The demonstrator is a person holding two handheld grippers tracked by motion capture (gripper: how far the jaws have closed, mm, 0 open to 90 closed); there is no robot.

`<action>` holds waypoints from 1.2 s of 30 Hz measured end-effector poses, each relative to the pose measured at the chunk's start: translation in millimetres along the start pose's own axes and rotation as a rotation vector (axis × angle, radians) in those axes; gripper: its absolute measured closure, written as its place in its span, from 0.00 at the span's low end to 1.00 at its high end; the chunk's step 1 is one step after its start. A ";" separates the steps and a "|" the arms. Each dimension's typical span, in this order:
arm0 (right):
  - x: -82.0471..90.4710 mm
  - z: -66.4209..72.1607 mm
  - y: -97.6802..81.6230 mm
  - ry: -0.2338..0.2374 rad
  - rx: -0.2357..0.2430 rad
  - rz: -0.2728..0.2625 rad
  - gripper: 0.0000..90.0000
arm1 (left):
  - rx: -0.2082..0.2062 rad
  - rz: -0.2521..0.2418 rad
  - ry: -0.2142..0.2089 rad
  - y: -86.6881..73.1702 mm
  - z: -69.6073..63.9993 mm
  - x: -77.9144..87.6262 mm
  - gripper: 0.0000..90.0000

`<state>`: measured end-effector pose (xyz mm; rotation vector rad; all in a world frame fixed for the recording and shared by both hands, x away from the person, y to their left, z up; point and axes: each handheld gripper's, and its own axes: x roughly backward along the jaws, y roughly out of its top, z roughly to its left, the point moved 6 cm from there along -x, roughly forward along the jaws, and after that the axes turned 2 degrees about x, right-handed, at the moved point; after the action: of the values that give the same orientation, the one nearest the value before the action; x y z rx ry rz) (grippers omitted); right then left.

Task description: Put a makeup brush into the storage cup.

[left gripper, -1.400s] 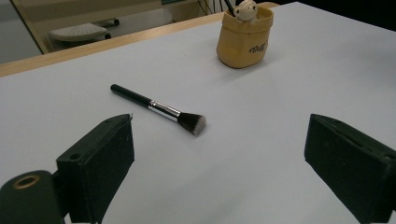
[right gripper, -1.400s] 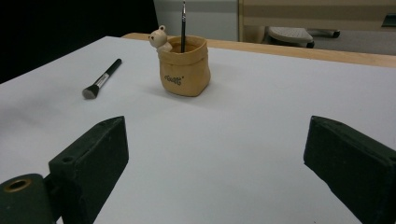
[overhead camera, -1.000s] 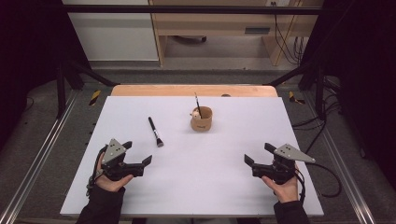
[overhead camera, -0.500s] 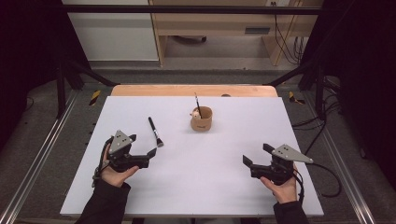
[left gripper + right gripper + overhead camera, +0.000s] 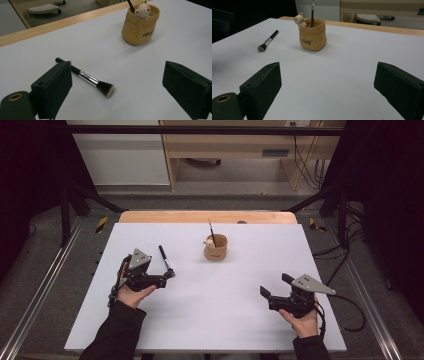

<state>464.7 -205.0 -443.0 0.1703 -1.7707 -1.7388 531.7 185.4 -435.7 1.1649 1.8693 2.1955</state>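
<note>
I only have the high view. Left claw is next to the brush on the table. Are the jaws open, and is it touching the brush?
Observer: Open. In the left gripper view the left claw has its jaws wide apart, and the brush lies flat between them. I can't tell whether it touches the near jaw.
Operator: Which way does the brush point?
Observer: Bristles toward the claw, handle end away.
Operator: What's in the cup?
Observer: The tan cup has a small bear figure at its rim and a thin black handle standing in it.
Operator: Right claw?
Observer: The right claw is open, holding nothing.
</note>
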 end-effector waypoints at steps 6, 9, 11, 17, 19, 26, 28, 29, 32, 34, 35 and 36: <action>0.0 0.0 0.1 0.000 -0.002 -0.001 0.09 | 0.001 0.023 0.016 3.2 5.3 -11.8 0.10; -0.2 0.3 0.1 0.002 -0.005 0.000 0.09 | 0.004 0.035 0.024 4.5 8.8 -17.8 0.10; -0.1 0.7 -0.1 0.002 -0.011 0.004 0.09 | 0.012 0.037 0.030 4.8 11.4 -22.3 0.10; -0.2 0.6 -0.3 0.002 -0.010 0.004 0.09 | 0.032 0.068 0.047 1.8 19.2 -35.9 0.12; -0.4 0.2 -0.4 -0.001 -0.009 0.004 0.09 | 0.040 0.070 0.052 1.6 21.4 -39.3 0.13; -0.4 0.3 -0.6 0.003 -0.007 0.004 0.09 | 0.057 0.097 0.075 -1.1 28.5 -53.9 0.15; -0.6 0.3 -0.7 0.003 -0.010 0.004 0.09 | 0.055 0.108 0.085 -3.4 30.6 -58.2 0.16; -0.5 0.3 -0.8 0.005 -0.009 0.003 0.09 | 0.061 0.110 0.090 -4.4 31.4 -60.6 0.17; -0.8 0.2 -1.0 0.005 -0.008 0.003 0.09 | 0.066 0.123 0.101 -7.8 34.2 -66.9 0.19; -0.5 0.4 -0.9 0.006 -0.010 0.003 0.09 | 0.080 0.126 0.100 -9.5 34.7 -70.2 0.21; -0.4 0.2 -0.8 0.006 -0.008 0.002 0.09 | 0.077 0.133 0.099 -10.5 35.5 -71.6 0.21; -0.3 0.0 -0.8 0.006 -0.008 0.001 0.09 | 0.087 0.134 0.102 -11.4 35.7 -73.7 0.22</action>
<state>464.7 -204.9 -443.8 0.1712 -1.7585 -1.7426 599.4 183.6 -483.2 1.2495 2.0012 2.3047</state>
